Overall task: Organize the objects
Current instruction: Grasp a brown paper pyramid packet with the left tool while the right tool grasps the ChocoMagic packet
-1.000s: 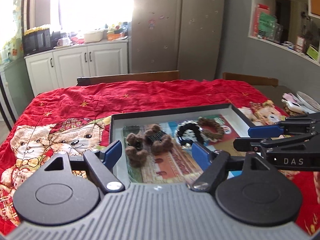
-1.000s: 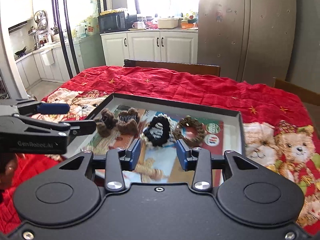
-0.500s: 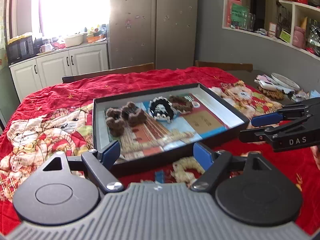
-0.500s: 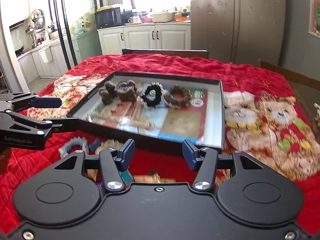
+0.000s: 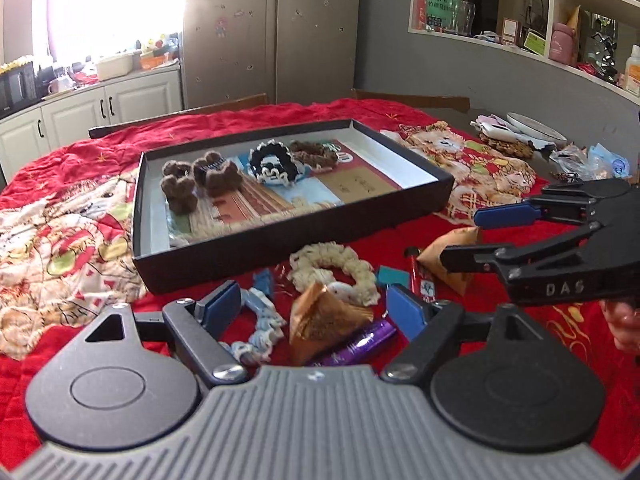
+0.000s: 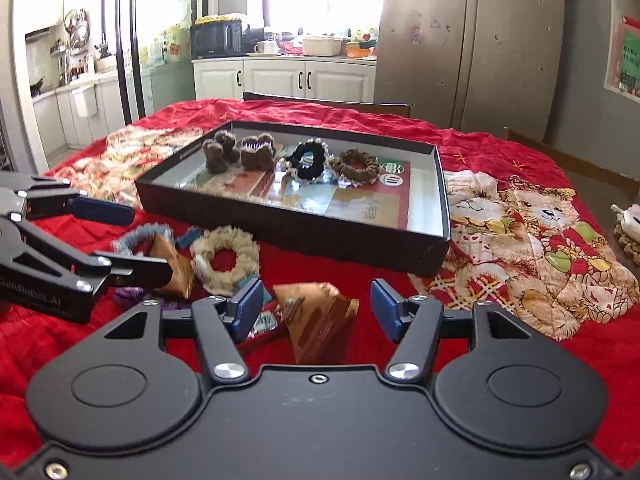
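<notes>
**Hair accessories, tray and loose pile on red-covered worktop**

Black shallow tray (image 6: 436,236), on the worktop (image 6: 500,148) under a red bear-print cloth (image 6: 536,224). Inside, along the far side, four items in a row: two brown fuzzy hair clips (image 6: 218,152) (image 6: 256,151), touching; one black scrunchie with white trim (image 6: 307,160), just beside; one brown scrunchie (image 6: 356,164), next in line. Printed sheet lining the tray floor, near half bare.

Loose pile in front of the tray's near wall, apart from it:
- one cream scrunchie (image 5: 334,272), flat, nearest the tray;
- one light-blue scrunchie (image 5: 256,328), partly behind the left gripper's finger;
- two gold-brown triangular packets (image 5: 320,320) (image 5: 452,256), the first overlapping the cream scrunchie's near edge;
- one purple tube (image 5: 356,346), lying under the first packet;
- one red pen-like stick (image 5: 416,276), between the packets;
- small blue pieces (image 5: 264,280) (image 5: 394,276), kind not clear.

Left gripper (image 5: 316,306): spread wide, nothing between the pads, above the first packet and purple tube. Right gripper (image 6: 316,306): spread wide, likewise bare, above the second packet.

Beyond: two wooden chair backs (image 5: 412,100) at the far edge; plate and oddments (image 5: 532,128) at the right end; white cabinets (image 6: 304,78); grey refrigerator (image 6: 472,40); wall shelves (image 5: 560,12).
</notes>
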Demonstrator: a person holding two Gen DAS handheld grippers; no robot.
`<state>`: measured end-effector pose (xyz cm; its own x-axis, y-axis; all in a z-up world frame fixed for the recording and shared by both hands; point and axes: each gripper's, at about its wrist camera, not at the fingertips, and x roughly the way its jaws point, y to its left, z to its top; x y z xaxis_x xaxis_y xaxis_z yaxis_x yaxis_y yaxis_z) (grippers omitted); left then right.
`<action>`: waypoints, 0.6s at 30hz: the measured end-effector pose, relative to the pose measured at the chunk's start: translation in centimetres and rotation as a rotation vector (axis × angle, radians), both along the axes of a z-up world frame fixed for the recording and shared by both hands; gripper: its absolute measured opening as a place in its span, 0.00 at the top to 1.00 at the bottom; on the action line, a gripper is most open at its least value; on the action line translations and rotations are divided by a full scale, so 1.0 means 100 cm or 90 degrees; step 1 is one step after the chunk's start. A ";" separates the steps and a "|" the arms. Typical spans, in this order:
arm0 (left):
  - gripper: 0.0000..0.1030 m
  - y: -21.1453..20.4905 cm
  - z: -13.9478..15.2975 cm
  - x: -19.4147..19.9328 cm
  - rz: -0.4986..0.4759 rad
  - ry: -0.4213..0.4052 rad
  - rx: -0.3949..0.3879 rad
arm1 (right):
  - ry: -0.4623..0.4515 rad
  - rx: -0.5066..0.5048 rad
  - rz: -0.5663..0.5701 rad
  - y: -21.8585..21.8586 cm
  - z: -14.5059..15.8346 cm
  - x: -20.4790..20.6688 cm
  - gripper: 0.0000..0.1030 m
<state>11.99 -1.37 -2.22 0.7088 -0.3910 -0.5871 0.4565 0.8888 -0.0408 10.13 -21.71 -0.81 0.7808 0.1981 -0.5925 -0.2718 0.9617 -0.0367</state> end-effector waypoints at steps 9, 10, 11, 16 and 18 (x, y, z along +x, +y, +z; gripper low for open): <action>0.24 -0.006 -0.008 -0.001 -0.025 -0.006 0.008 | -0.001 0.001 -0.003 0.003 -0.013 0.000 0.47; 0.25 -0.006 -0.009 0.000 -0.026 -0.002 0.008 | 0.000 0.003 -0.004 0.002 -0.013 0.001 0.48; 0.28 -0.006 -0.010 0.001 -0.027 0.003 0.007 | 0.002 0.005 -0.005 0.001 -0.014 0.002 0.49; 0.37 -0.006 -0.018 0.007 -0.031 0.027 0.003 | 0.011 0.008 -0.003 0.000 -0.019 0.004 0.52; 0.41 -0.006 -0.021 0.009 -0.032 0.036 -0.002 | 0.014 0.008 -0.002 -0.001 -0.022 0.005 0.53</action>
<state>12.90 -1.99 -4.27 0.6543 -0.4268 -0.6243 0.4975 0.8647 -0.0698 10.64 -21.80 -3.00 0.7680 0.2041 -0.6071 -0.2701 0.9627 -0.0180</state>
